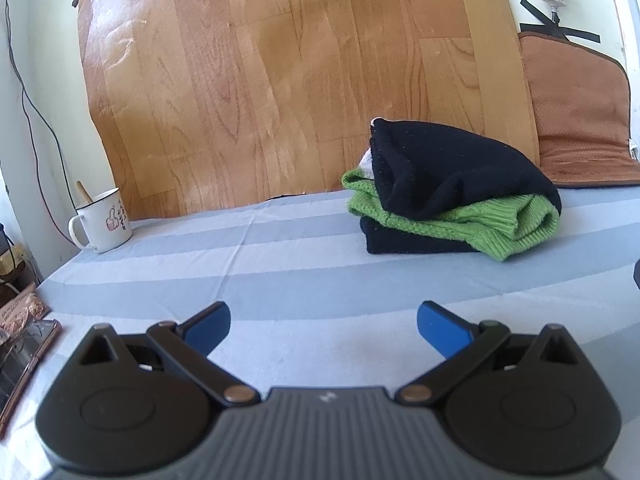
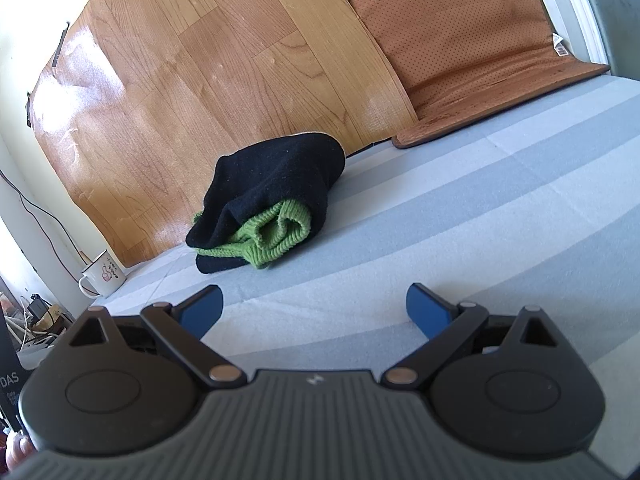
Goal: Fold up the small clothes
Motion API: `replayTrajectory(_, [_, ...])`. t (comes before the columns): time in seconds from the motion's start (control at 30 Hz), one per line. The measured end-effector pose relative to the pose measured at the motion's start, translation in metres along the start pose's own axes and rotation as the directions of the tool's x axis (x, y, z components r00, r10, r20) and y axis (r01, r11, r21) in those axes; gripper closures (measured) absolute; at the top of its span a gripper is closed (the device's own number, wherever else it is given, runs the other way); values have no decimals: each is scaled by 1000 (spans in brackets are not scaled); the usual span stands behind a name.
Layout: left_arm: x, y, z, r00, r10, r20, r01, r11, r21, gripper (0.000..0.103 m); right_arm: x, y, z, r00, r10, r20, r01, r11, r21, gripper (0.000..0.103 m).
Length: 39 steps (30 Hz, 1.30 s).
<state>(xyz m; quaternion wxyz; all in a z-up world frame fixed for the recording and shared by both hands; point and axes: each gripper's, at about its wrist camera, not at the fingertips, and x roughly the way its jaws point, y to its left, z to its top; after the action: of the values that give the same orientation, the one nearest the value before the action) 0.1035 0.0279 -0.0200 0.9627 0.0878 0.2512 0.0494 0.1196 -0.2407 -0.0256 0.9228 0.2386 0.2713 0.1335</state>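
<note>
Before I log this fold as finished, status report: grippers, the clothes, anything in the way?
Left gripper open, empty. Right gripper open, empty. Black-and-green knit bundle lies folded on striped sheet, untouched. Mug at far left, clear of bundle.

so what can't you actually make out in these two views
- Black-and-green garment: the number of pieces is unclear in both views; folds hide it.
- White scrap, left wrist view: mostly tucked behind the black knit.
- Mug print: too small in both views.
- Clutter, left wrist view: cut off by the edge.
</note>
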Motion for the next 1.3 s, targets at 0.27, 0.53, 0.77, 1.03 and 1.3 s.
replayTrajectory(0.27, [1, 2, 0, 1000, 15, -4, -15, 1000, -17, 0, -2, 4, -1, 1000, 18, 9, -18, 1000, -19, 3])
replayTrajectory(0.53, [1, 2, 0, 1000, 27, 2, -27, 1000, -15, 0, -3, 9, -2, 1000, 25, 14, -24, 998, -58, 3])
replayTrajectory(0.77, [0, 1, 0, 1000, 30, 5, -30, 999, -12, 0, -2, 9, -2, 1000, 25, 12, -24, 998, -58, 3])
replayTrajectory(1.03, [0, 2, 1, 999, 33, 5, -33, 999, -11, 0, -3, 10, -2, 1000, 24, 12, -23, 998, -58, 3])
replayTrajectory(1.3, [-3, 3, 2, 999, 37, 16, -37, 999, -14, 0, -3, 10, -3, 1000, 23, 13, -22, 998, -57, 3])
